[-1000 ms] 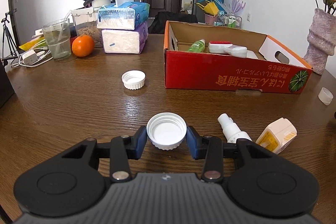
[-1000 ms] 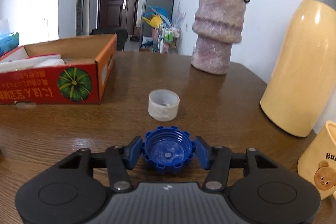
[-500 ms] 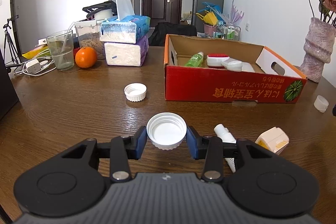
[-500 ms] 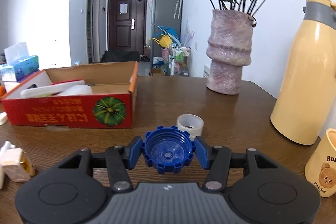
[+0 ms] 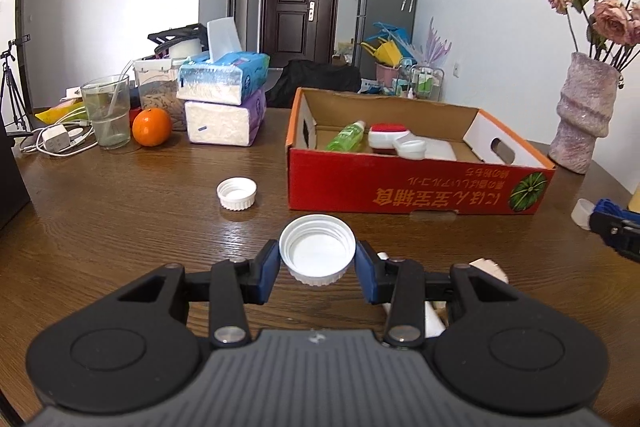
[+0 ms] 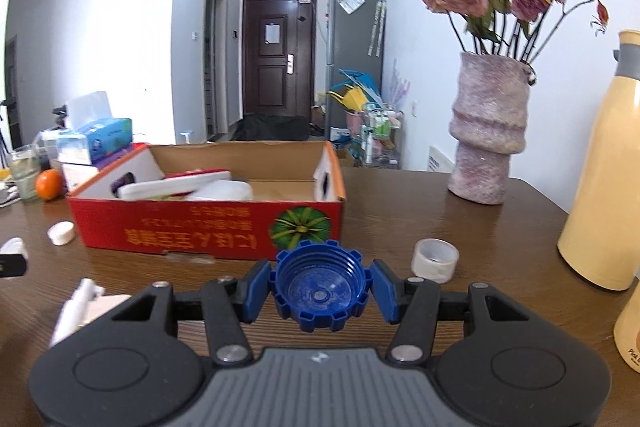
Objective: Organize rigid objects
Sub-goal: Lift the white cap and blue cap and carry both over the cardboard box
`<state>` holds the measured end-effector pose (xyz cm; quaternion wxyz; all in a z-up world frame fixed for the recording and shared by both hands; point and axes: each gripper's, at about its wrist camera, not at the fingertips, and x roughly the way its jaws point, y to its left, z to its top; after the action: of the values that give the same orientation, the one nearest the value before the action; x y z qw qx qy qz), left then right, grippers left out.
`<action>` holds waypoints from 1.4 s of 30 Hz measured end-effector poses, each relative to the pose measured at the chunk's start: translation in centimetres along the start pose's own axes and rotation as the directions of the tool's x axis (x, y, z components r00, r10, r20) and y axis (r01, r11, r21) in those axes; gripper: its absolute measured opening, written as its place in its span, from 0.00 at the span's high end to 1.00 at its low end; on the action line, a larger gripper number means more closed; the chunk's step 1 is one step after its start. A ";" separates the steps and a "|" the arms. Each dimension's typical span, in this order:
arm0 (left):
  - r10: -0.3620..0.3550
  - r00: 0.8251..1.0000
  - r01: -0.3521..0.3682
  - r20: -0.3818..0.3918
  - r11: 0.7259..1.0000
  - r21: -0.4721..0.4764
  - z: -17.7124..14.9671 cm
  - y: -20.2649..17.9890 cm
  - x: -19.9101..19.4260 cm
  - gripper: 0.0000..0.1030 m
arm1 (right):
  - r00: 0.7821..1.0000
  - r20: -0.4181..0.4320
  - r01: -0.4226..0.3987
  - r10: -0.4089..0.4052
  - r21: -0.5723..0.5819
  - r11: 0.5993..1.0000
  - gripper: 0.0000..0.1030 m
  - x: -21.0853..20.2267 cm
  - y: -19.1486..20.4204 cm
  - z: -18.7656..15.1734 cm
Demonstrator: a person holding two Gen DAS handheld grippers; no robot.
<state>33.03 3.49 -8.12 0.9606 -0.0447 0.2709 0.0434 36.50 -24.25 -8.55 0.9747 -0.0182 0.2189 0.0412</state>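
Above the brown wooden worktop [image 5: 120,227], my left tool [image 5: 317,269] grips a white cap [image 5: 317,251] and my right tool [image 6: 320,289] grips a blue cap [image 6: 320,289], both before the red cardboard box [image 5: 416,187].

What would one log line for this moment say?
left hand-held gripper: shut on white cap | right hand-held gripper: shut on blue cap | both facing red box

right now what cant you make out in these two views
- Spray bottle and small carton, left wrist view: mostly hidden behind the left tool.
- Red box lettering, right wrist view: blurred.
- Mug, right wrist view: cut off by the edge.
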 end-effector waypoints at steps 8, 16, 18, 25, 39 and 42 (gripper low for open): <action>-0.038 0.999 0.038 0.021 0.999 -0.004 0.3 -1.3 -1.4 0.60 | 0.998 0.027 -0.060 0.060 -0.008 0.998 0.48 -1.4 2.4 0.5; -0.050 0.998 0.051 0.030 0.999 -0.015 1.4 -1.8 -2.3 0.60 | 0.994 0.050 -0.096 0.096 -0.002 0.995 0.48 -2.2 3.9 1.5; -0.050 0.998 0.051 0.032 0.999 -0.019 1.9 -1.8 -2.4 0.60 | 0.993 0.055 -0.101 0.101 -0.002 0.995 0.48 -2.3 4.3 1.8; -0.040 0.997 0.041 0.059 0.999 -0.016 4.0 -2.2 -2.4 0.60 | 0.990 0.071 -0.118 0.119 -0.008 0.993 0.48 -2.0 5.3 3.1; -0.018 0.997 0.021 0.076 0.999 -0.037 7.8 -3.3 1.6 0.60 | 0.991 0.076 -0.115 0.112 0.040 0.993 0.48 2.3 5.1 5.3; -0.020 0.996 0.023 0.086 0.999 -0.042 8.5 -3.7 2.6 0.60 | 0.991 0.078 -0.116 0.112 0.048 0.992 0.48 3.5 4.9 5.8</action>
<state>40.03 0.92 -2.08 0.9705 -0.0664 0.2282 0.0407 41.66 -18.77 -4.92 0.9784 0.0212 0.1840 0.0918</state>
